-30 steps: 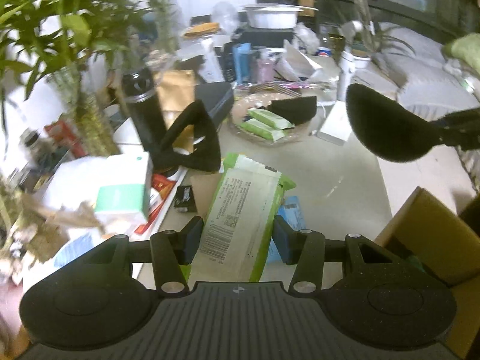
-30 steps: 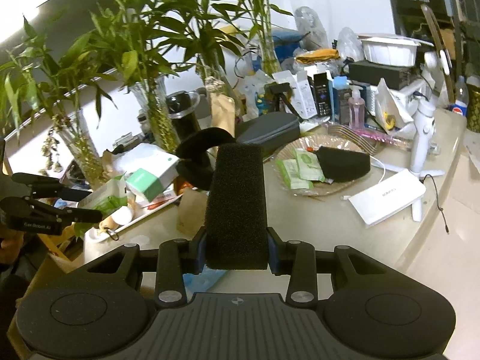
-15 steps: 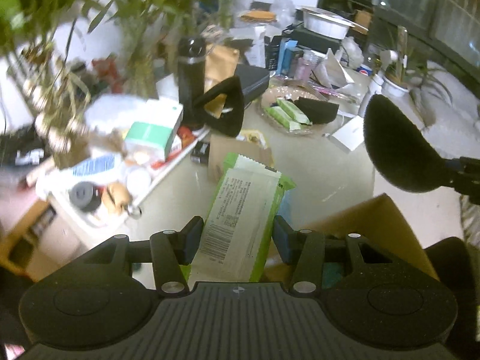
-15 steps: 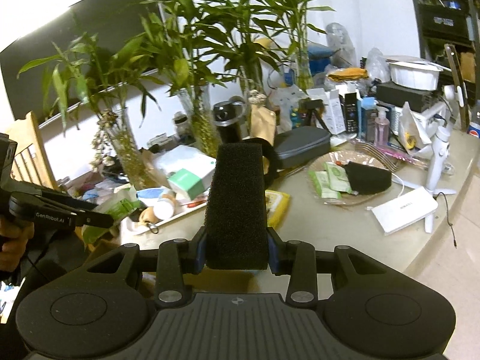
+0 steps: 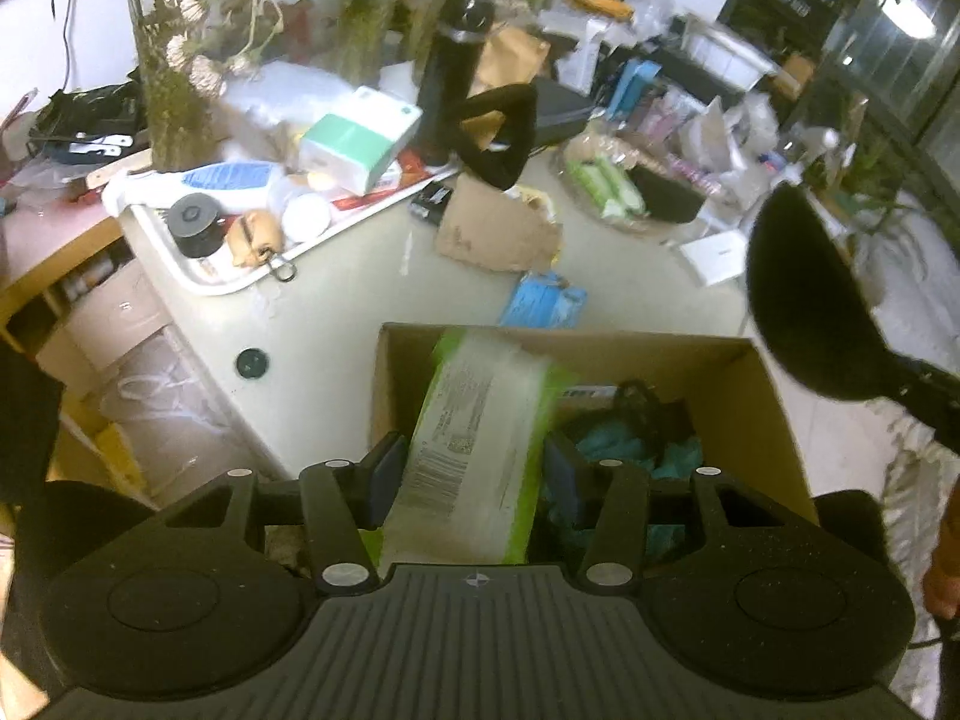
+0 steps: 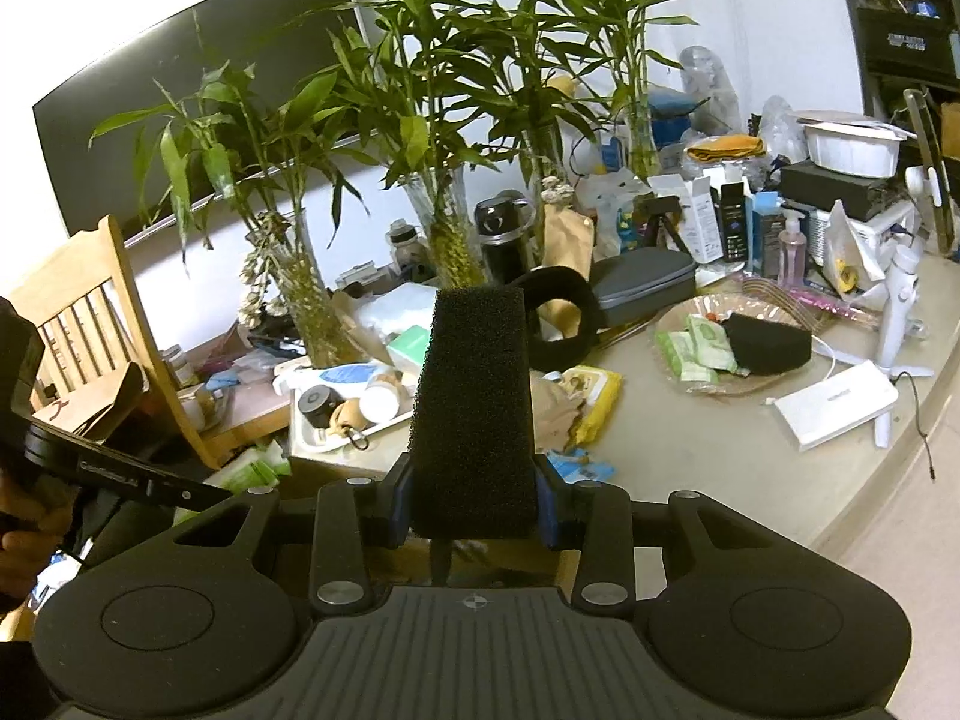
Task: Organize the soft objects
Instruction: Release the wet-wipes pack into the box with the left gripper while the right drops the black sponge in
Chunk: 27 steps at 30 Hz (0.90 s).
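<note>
My left gripper (image 5: 474,474) is shut on a green-and-white wipes pack (image 5: 474,438) and holds it over an open cardboard box (image 5: 774,396) that has teal soft items (image 5: 636,450) inside. My right gripper (image 6: 474,507) is shut on a black foam block (image 6: 474,414), held upright above the table edge. That block also shows in the left wrist view (image 5: 804,300), to the right of the box. On the table, a woven tray (image 6: 678,324) holds small green packs (image 6: 690,342) and a black foam wedge (image 6: 768,345).
A white tray (image 5: 198,276) of small items, a black foam ring (image 5: 498,138), a black flask (image 6: 501,234), plant vases (image 6: 306,312), a blue pack (image 5: 543,300), a yellow pack (image 6: 591,399), a white device (image 6: 834,405) and a wooden chair (image 6: 90,330) crowd the table area.
My left gripper has pulled back from the table with the wipes pack and now hangs over the cardboard box. My right gripper has drawn back and risen a little with the foam block.
</note>
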Each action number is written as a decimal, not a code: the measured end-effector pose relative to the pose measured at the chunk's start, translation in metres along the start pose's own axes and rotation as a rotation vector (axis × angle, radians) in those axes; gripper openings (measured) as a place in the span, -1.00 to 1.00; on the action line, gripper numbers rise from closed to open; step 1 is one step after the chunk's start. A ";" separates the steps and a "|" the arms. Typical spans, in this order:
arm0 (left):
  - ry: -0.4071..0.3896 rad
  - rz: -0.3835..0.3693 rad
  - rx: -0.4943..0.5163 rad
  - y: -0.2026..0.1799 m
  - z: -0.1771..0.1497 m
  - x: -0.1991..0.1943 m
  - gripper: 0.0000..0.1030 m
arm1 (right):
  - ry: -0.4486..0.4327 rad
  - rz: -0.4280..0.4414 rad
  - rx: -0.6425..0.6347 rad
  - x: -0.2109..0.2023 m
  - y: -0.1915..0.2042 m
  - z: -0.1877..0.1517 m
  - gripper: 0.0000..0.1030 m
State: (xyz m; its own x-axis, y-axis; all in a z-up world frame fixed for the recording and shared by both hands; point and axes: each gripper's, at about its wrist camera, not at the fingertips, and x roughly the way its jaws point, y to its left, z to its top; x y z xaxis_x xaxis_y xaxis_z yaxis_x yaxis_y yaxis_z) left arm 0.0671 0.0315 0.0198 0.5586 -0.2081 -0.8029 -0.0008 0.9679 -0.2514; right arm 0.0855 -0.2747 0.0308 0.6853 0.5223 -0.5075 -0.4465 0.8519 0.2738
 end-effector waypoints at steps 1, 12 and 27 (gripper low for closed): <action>-0.019 -0.032 -0.004 0.000 -0.001 -0.002 -0.01 | 0.002 0.003 0.000 -0.001 0.002 -0.001 -0.19; -0.112 -0.038 0.078 0.003 -0.018 -0.012 0.42 | 0.030 0.040 0.020 -0.006 0.012 -0.013 -0.19; -0.165 -0.024 0.157 0.015 -0.041 -0.020 0.49 | 0.092 0.084 0.036 -0.002 0.027 -0.028 -0.19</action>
State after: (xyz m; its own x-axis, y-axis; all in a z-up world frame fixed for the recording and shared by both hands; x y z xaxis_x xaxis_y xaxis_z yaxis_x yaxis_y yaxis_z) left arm 0.0222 0.0441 0.0103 0.6853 -0.2179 -0.6950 0.1364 0.9757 -0.1715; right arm 0.0565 -0.2538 0.0166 0.5901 0.5877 -0.5535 -0.4779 0.8069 0.3473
